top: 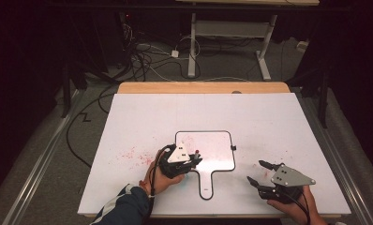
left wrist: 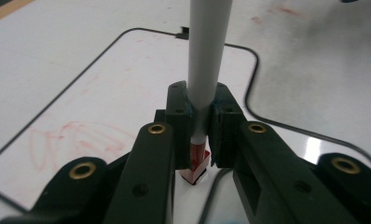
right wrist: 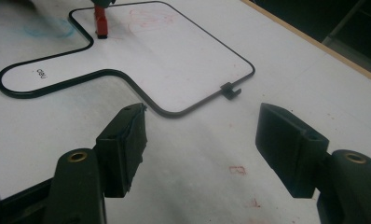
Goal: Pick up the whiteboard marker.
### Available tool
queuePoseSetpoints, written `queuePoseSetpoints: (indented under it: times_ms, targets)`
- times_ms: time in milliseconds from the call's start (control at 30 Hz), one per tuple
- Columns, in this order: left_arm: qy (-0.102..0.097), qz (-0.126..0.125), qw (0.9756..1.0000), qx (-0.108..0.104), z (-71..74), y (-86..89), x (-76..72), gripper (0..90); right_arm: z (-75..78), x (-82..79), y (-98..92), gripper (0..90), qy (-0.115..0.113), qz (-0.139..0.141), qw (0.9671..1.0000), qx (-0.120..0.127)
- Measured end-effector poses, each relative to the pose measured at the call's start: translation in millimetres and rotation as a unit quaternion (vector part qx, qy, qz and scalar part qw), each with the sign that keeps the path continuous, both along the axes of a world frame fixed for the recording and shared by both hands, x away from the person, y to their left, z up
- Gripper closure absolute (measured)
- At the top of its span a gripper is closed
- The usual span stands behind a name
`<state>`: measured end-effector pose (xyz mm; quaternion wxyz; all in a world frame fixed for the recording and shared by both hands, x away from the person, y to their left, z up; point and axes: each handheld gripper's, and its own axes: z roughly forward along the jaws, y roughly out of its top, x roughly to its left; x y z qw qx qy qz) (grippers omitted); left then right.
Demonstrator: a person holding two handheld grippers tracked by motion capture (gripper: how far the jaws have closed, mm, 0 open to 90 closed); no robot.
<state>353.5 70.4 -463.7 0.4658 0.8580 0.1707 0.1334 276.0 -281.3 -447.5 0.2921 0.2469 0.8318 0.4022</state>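
A small paddle-shaped whiteboard with a thin black rim lies mid-table, handle toward me, with faint red scribbles on it. My left gripper is over its lower left corner, shut on a grey-barrelled marker that runs out past the pads. The marker's red end sits under the jaws. In the right gripper view that red end seems to meet the whiteboard close to the handle. My right gripper rests to the right of the board, open, with bare table between its fingers.
Red smudges mark the white tabletop left of the board, with smaller red flecks near my right gripper. A small black clip sticks out of the board's right rim. Beyond the table's wooden far edge are floor cables and a desk frame.
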Motion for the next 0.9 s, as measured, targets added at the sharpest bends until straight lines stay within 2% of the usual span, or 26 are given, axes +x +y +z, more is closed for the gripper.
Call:
queuePoseSetpoints:
  times_ms: [33, 133, 167, 267, 300, 367, 400, 433, 533, 600, 633, 733, 800, 867, 900]
  targets:
    - [0.0, 0.017, 0.9999, 0.004, -0.1, 4.4, 1.7, 78.7, -0.5, -0.4, 0.0, 34.4, -0.004, 0.001, 1.0, -0.004]
    - [-0.002, 0.035, 0.9994, 0.003, -0.8, 14.8, 9.5, 78.7, -0.7, -0.6, -0.4, 34.4, -0.006, 0.0, 1.0, -0.005]
    - [-0.004, 0.05, 0.9988, 0.004, -1.3, 20.4, 14.4, 78.7, -0.9, -0.5, -1.0, 34.4, -0.005, -0.001, 1.0, -0.005]
    - [-0.004, 0.062, 0.9981, 0.003, -1.5, 25.4, 18.8, 78.7, -1.0, -0.5, -1.4, 34.4, -0.007, -0.003, 0.9999, -0.008]
    - [0.003, 0.064, 0.9979, -0.004, -2.2, 27.9, 20.2, 78.7, -0.9, -0.6, -1.7, 34.4, -0.008, -0.004, 0.9999, -0.009]
    - [0.013, 0.065, 0.9977, -0.014, -2.9, 29.7, 19.5, 78.7, -0.8, -0.8, -1.6, 34.4, -0.008, -0.005, 0.9999, -0.009]
    - [0.023, 0.05, 0.9983, -0.02, -3.1, 29.2, 14.7, 78.7, -0.5, -1.2, -1.3, 34.4, -0.008, -0.002, 0.9999, -0.009]
    - [0.023, 0.05, 0.9983, -0.02, -3.1, 29.2, 14.7, 78.7, -0.5, -1.2, -1.2, 34.5, -0.008, -0.001, 0.9999, -0.009]
    - [0.022, 0.024, 0.9994, -0.014, -2.3, 25.2, 3.4, 78.7, -0.7, -1.4, -0.5, 34.4, -0.008, 0.003, 0.9999, -0.009]
    - [0.012, 0.016, 0.9998, -0.003, -1.6, 24.6, -0.2, 78.6, -1.2, -1.2, 0.0, 34.4, -0.006, 0.003, 0.9999, -0.01]
    - [0.011, 0.015, 0.9998, -0.003, -1.6, 25.9, 0.9, 78.6, -1.2, -1.2, 0.0, 34.4, -0.006, 0.003, 0.9999, -0.01]
    - [0.006, 0.036, 0.9993, -0.005, -2.9, 33.9, 9.7, 78.6, -2.0, -0.9, 1.2, 34.5, -0.005, 0.006, 0.9999, -0.014]
    - [0.009, 0.051, 0.9985, -0.017, -4.8, 40.3, 15.4, 78.6, -1.9, -1.1, 1.3, 34.4, -0.006, 0.007, 0.9998, -0.015]
    - [0.018, 0.051, 0.9981, -0.028, -6.2, 43.4, 15.8, 78.7, -1.4, -1.4, 1.4, 34.4, -0.01, 0.008, 0.9998, -0.016]
    - [0.016, 0.051, 0.9983, -0.025, -6.0, 43.3, 14.0, 78.7, -1.3, -1.4, 1.2, 34.4, -0.01, 0.008, 0.9998, -0.015]
